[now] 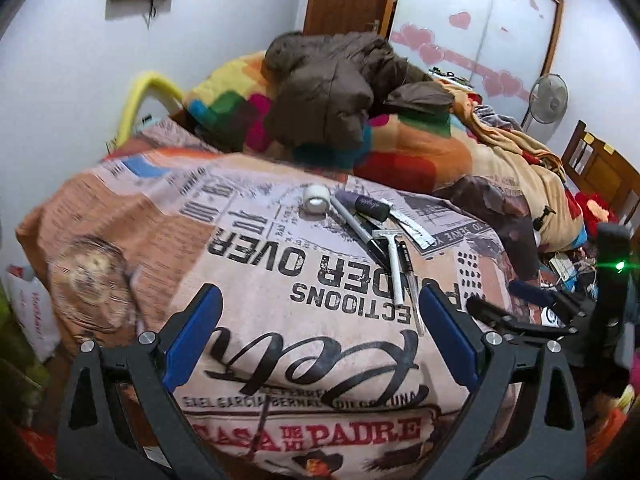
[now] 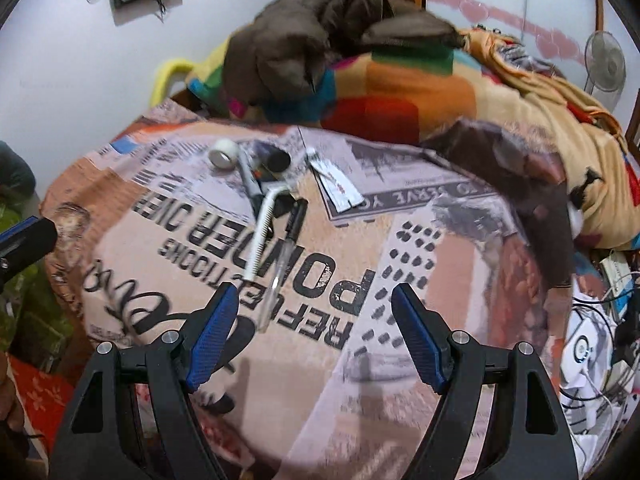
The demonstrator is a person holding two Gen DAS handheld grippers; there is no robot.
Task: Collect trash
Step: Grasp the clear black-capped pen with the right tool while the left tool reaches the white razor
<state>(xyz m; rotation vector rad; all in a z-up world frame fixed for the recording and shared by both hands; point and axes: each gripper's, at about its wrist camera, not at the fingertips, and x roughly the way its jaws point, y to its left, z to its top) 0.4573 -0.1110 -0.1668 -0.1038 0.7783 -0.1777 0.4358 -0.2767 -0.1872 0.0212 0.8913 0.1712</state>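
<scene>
In the right wrist view, a roll of tape (image 2: 223, 153) is seen at upper left of centre on the bed (image 2: 400, 280), then a razor (image 2: 264, 232) and a pen (image 2: 285, 248), long axes running down towards the right gripper (image 2: 316, 336). It is nearer, wide open, nothing held. The left gripper (image 1: 320, 340) is likewise open and empty.

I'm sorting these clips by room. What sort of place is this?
Most likely a bedroom in a home: a bed under a printed cover, a colourful blanket with a brown jacket heaped on it, and a sliding-door wardrobe behind.
</scene>
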